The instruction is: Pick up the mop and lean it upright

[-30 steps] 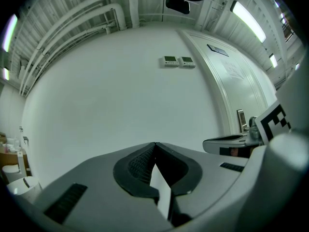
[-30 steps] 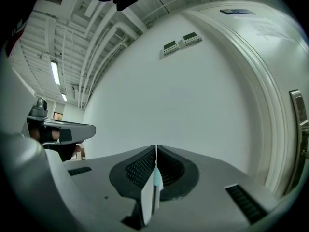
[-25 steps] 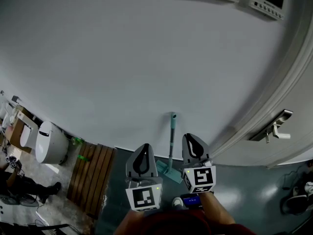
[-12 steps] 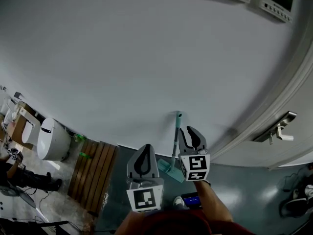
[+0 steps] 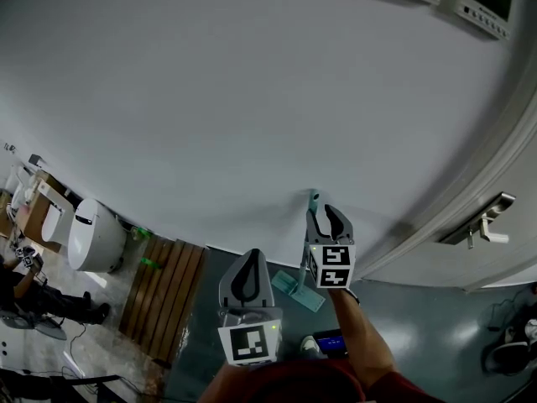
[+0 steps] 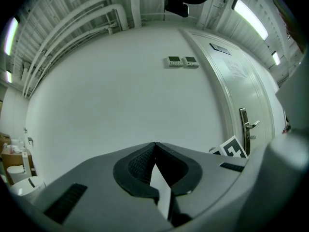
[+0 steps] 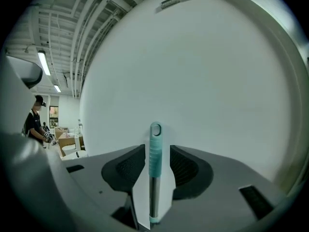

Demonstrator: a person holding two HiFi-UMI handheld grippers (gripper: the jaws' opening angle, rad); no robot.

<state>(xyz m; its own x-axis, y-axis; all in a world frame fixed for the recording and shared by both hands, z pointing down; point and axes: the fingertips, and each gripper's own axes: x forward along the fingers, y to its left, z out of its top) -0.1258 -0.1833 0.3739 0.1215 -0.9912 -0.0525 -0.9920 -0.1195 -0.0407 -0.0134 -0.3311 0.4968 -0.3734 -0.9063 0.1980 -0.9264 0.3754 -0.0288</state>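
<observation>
Already the mop (image 5: 313, 200) is standing nearly upright, with its head (image 5: 295, 290) resting on the floor (image 5: 419, 326) at the foot of the wall (image 5: 252, 99). The teal grip at its top appears to be leaning against that wall. Its long axis is running from floor to ceiling, straight up through the gap of the right gripper (image 5: 327, 217). That gripper is the nearer of the two, reaching out on an extended forearm and pointing roughly level at the wall.

The right gripper's jaws have just been opening. They are now standing spread, with the handle between them and a sliver of daylight showing on either side, so the pads are not pinching it. The task is looking all but done. What is remaining turns on that one relation: the handle is sitting inside the open jaws, so any pull-back will probably need to go straight away from the wall, or a pad may nudge the handle sideways.

The left gripper (image 5: 248, 259) is hanging lower and closer to the person, well apart from the mop. It is pointing level, with its jaws pressed together on nothing.
</observation>
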